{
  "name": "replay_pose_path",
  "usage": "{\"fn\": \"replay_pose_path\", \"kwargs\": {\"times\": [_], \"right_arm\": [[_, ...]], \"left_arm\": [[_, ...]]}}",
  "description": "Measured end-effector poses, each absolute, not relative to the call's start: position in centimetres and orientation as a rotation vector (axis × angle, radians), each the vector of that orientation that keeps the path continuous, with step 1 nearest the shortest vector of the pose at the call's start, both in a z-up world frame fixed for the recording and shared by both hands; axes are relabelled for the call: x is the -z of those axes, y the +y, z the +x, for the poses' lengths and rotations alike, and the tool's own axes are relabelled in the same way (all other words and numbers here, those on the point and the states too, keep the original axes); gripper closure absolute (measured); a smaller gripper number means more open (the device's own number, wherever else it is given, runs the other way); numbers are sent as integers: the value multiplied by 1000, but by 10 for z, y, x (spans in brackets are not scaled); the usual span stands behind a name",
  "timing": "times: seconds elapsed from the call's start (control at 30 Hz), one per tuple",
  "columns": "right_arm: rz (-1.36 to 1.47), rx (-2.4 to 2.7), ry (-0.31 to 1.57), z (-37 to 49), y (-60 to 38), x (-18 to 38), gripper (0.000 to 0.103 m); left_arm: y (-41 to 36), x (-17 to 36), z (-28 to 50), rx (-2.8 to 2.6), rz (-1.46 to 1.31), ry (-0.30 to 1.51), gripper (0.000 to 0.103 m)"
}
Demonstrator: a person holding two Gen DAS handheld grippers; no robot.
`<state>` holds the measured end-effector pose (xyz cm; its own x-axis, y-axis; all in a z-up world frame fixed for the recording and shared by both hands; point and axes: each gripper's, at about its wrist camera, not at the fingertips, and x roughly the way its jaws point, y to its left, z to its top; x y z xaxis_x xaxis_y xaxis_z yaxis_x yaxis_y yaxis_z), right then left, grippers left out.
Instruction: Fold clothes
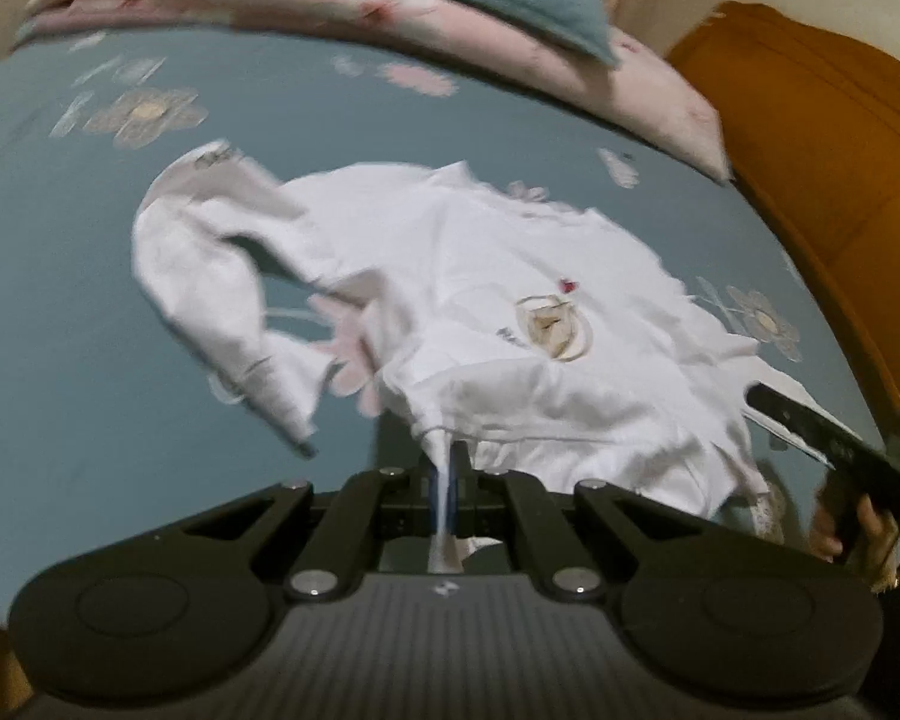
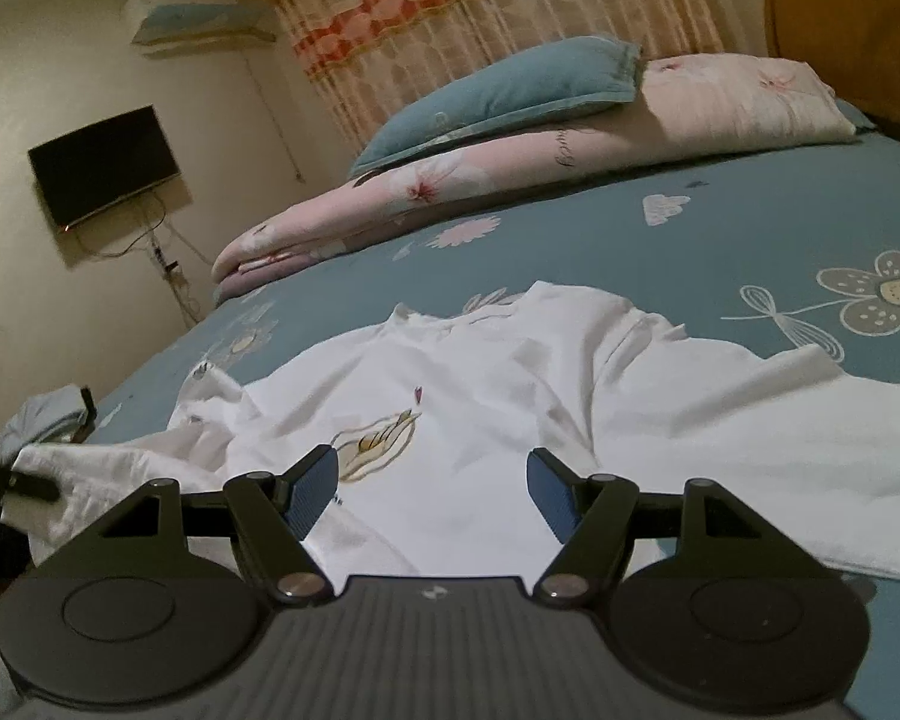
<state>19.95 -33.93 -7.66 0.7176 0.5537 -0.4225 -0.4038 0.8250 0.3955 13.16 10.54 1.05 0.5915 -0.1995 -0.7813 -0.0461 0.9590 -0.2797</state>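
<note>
A white long-sleeved shirt [image 1: 480, 276] with a gold emblem [image 1: 552, 324] lies front up on the blue flowered bedsheet [image 1: 90, 330]. My left gripper [image 1: 447, 468] is shut on a pinched fold at the shirt's near edge, and the cloth rises to it in a peak. One sleeve [image 1: 210, 276] curls off to the left. My right gripper [image 2: 432, 480] is open just above the near part of the shirt [image 2: 480, 372], with nothing between its blue pads [image 2: 312, 489]. In the left wrist view a black finger of the right gripper [image 1: 822, 432] shows at the right edge, with a hand behind it.
A folded pink floral quilt [image 2: 510, 156] with a teal pillow [image 2: 510, 90] on it lies along the far side of the bed. An orange wooden headboard [image 1: 810, 138] stands at the right. A television [image 2: 105, 165] hangs on the wall beside a curtain [image 2: 480, 6].
</note>
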Motion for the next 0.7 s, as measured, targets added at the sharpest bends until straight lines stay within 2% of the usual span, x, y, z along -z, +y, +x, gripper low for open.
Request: {"fn": "replay_pose_path", "kwargs": {"times": [0.3, 0.47, 0.7], "right_arm": [[218, -586, 560, 154, -312, 57, 31], [-1, -684, 667, 112, -265, 62, 31], [-198, -745, 729, 95, -209, 80, 31]], "left_arm": [[120, 21, 157, 89, -286, 1002, 102], [121, 26, 196, 117, -289, 971, 102], [133, 56, 262, 95, -380, 994, 102]]}}
